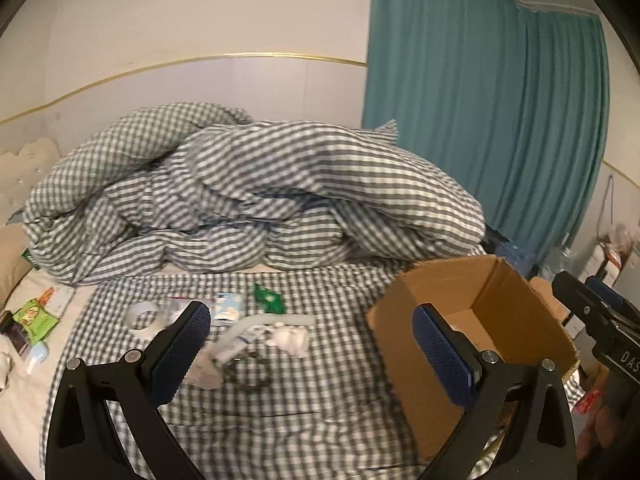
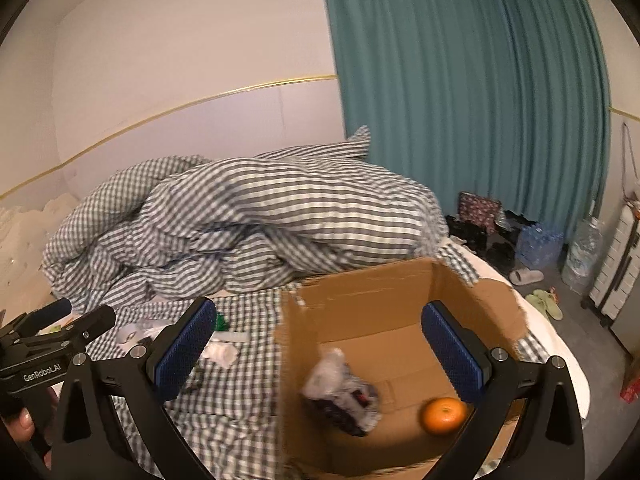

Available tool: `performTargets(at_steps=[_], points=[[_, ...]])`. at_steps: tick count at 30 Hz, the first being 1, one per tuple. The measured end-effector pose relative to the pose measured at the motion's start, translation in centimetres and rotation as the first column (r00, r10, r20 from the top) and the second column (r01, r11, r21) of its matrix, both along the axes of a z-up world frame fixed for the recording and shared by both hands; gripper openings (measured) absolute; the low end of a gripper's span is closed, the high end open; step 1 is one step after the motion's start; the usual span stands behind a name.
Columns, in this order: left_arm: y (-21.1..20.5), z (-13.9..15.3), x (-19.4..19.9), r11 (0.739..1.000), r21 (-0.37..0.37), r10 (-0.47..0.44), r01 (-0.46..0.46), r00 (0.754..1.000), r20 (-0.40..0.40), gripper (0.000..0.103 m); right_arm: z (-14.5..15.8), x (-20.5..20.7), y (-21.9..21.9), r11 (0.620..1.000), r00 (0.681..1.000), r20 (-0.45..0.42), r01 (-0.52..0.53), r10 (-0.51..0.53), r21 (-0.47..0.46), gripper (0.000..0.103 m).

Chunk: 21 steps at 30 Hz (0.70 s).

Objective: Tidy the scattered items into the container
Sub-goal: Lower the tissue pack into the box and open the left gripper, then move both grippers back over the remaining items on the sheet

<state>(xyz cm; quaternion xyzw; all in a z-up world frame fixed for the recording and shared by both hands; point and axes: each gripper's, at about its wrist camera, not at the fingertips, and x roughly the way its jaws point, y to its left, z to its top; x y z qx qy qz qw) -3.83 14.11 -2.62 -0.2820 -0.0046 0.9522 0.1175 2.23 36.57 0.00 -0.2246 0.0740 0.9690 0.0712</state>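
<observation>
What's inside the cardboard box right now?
In the cardboard box: an orange and a crumpled plastic bag. The right gripper's finger and the near wall hide part of the floor.

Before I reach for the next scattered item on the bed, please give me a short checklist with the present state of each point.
1. Right gripper empty, jaws wide apart: ok.
2. Left gripper empty and open: ok.
3. Brown cardboard box open on top, with free room: ok; only an orange tangerine and a crumpled plastic wrapper lie inside.
4. Items left on the checked sheet: not ok; a white tape roll, a green packet and crumpled white tissue remain.
5. Clear view of the dark item between the left fingers: cannot tell, blurred.
</observation>
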Motion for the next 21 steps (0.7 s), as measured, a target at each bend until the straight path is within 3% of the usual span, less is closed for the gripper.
performTargets(at_steps=[11, 21], points=[[-7.6, -0.1, -0.1, 0.994, 0.006, 0.108, -0.108, 0.994, 0.005, 0.103, -0.1, -2.9, -7.8, 0.991, 0.992, 0.006, -0.129, 0.129, 0.020, 0.103], [-15.1, -1.8, -0.8, 0.973, -0.010, 0.229, -0.229, 0.973, 0.026, 0.103, -1.5, -5.8, -13.4, 0.975, 0.975, 0.056, -0.217, 0.215, 0.035, 0.103]])
